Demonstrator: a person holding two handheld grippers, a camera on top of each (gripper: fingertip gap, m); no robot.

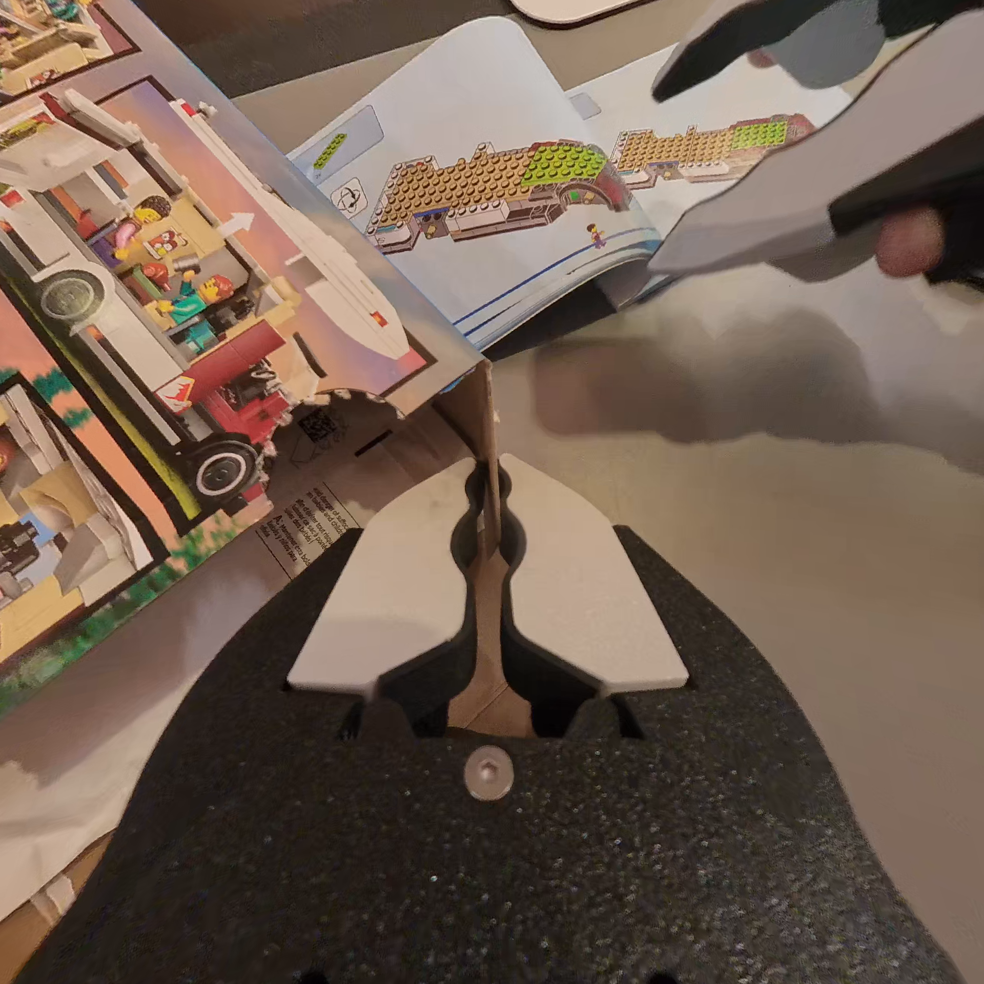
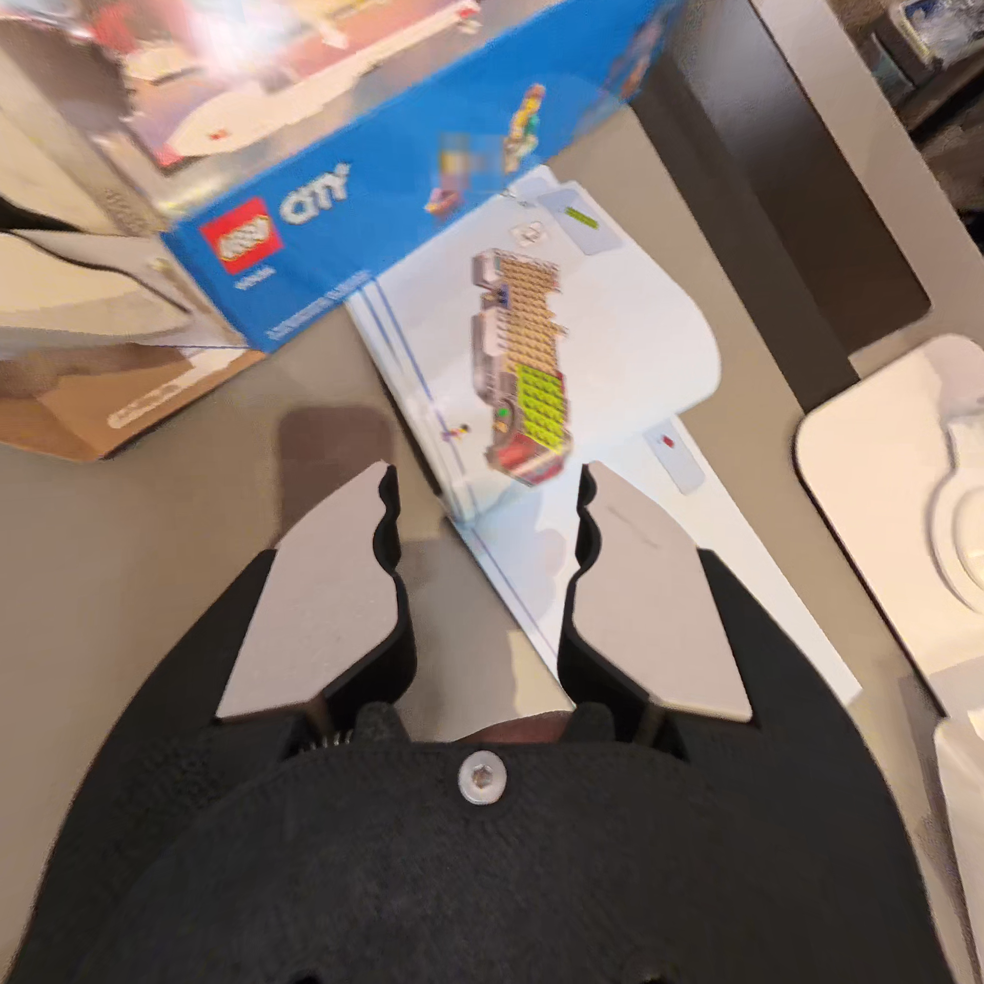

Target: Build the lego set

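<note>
Pinching box flap [image 1: 489, 426], left tool [image 1: 488, 468] level.

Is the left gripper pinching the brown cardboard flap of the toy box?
Touching. In the left wrist view the left gripper is shut on the cardboard flap, which stands edge-on between its fingertips.

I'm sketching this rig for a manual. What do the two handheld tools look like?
Both match. The left tool and right tool each have a broad, rounded body of grainy black plastic with one silver hex-socket screw at its centre. Two pale grey, flat, tapering fingers carry black wavy-edged inner pads. No cables or markings show. The far tool's handle is black; no sleeve is visible.
</note>
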